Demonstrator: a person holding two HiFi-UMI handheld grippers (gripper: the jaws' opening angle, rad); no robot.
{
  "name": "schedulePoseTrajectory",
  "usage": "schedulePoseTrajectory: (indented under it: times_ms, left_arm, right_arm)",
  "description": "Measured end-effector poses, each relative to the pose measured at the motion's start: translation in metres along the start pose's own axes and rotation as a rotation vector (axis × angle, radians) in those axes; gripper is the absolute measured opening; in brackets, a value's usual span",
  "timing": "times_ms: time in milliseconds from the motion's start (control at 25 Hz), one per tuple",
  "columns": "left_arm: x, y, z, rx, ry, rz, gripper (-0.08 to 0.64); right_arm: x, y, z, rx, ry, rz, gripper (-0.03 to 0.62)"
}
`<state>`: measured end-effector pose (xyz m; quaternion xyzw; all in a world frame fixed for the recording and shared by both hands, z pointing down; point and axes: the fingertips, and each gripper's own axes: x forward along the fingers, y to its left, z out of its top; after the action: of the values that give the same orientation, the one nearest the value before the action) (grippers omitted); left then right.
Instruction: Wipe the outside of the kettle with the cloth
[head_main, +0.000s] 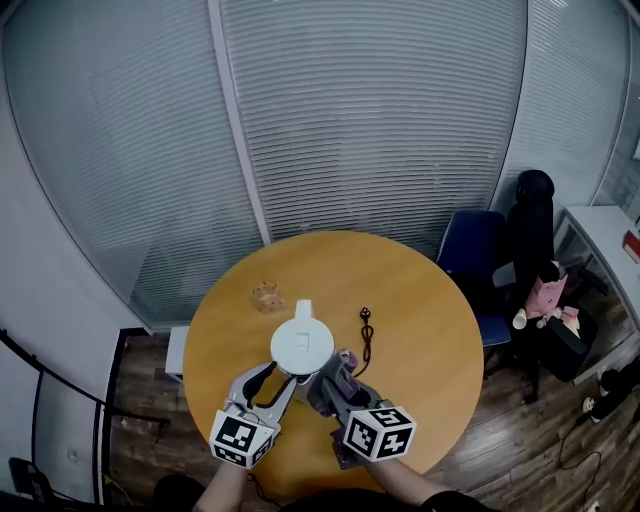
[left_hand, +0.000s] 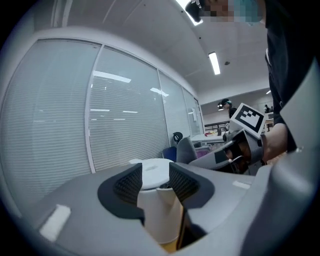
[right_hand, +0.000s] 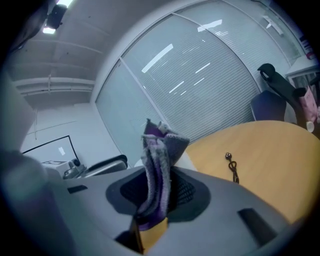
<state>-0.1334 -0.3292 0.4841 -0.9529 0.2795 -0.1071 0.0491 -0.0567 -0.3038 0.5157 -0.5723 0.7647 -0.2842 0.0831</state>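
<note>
Okay, right tool (right_hand: 159, 189) pinches the limp cloth (right_hand: 156, 162), left tool (left_hand: 154, 181) spread; I'd brace the slick, tippy kettle (head_main: 302, 343) mid-body.

Dim, cool indoor light; heavy fisheye distortion, dark corners.

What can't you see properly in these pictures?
- Kettle: left gripper view, its bottom and sides are behind the left tongs.
- Cloth: right gripper view, its lower end disappears inside the right tongs.
- Small clear thing on the table: head view, too tiny to name.
</note>
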Motion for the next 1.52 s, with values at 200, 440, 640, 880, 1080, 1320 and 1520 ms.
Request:
schedulePoseTrajectory:
  times_ms: [200,440,640,880,1080,1320,1520]
  left_arm:
    - [0.023,-0.009,-0.009,0.104,0.099,-0.123,0.206]
    - [0.029,-0.015,-0.013,0.070,0.139,-0.193,0.209]
    - [0.030,-0.015,-0.014,0.063,0.159,-0.220,0.213]
    - [0.030,-0.019,-0.015,0.054,0.188,-0.249,0.235]
    - [0.031,-0.021,-0.018,0.062,0.234,-0.251,0.238]
    - [0.032,-0.023,-0.021,0.079,0.282,-0.242,0.251]
    - [0.033,-0.021,-0.019,0.040,0.285,-0.187,0.250]
  right_arm:
    - [0.000,-0.010,-0.011,0.052,-0.007,-0.029,0.097]
    - [0.011,-0.037,-0.048,0.104,0.046,-0.088,0.097]
    - [0.025,-0.075,-0.093,0.158,0.118,-0.190,0.097]
    - [0.036,-0.118,-0.146,0.274,0.216,-0.317,0.097]
    - [0.041,-0.134,-0.163,0.284,0.301,-0.331,0.097]
    - [0.023,-0.105,-0.096,0.202,0.219,-0.180,0.097]
    - [0.006,-0.067,-0.013,0.128,0.143,0.011,0.097]
